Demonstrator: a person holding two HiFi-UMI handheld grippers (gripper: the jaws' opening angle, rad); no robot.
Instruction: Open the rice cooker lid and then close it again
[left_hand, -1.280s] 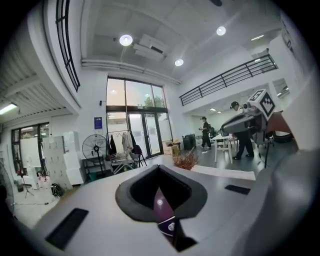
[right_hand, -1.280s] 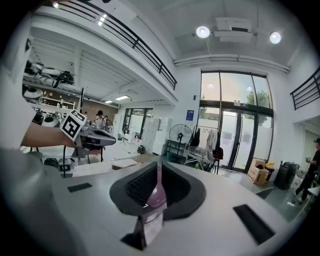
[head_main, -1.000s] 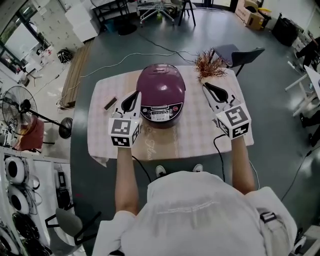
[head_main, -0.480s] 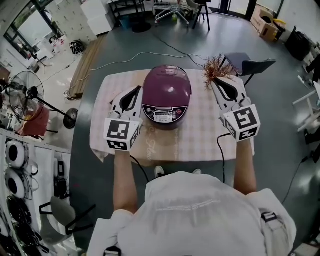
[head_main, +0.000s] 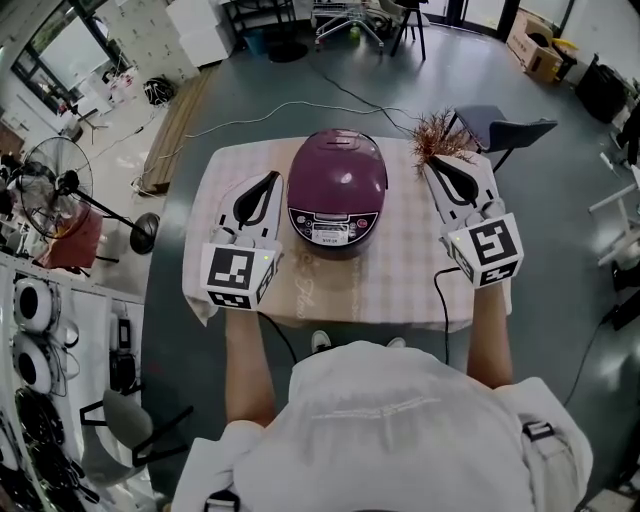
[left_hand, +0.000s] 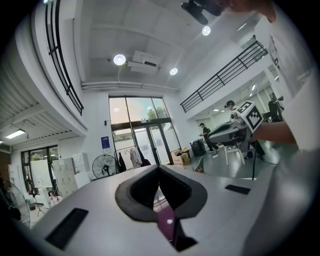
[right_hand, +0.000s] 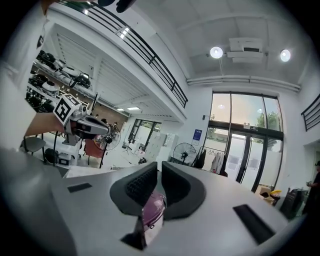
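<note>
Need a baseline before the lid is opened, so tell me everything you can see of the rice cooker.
The rice cooker is a rounded, glossy purple unit, seemingly plastic, with a pale control panel on the front facing the person. Its lid is shut. It stands upright on the checked cloth, toward the table's far side. The left gripper and right gripper flank it; neither appears to touch it.

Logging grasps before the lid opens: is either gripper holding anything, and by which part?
Nothing is held. The left gripper and right gripper flank the rice cooker, jaws shut and empty.
</note>
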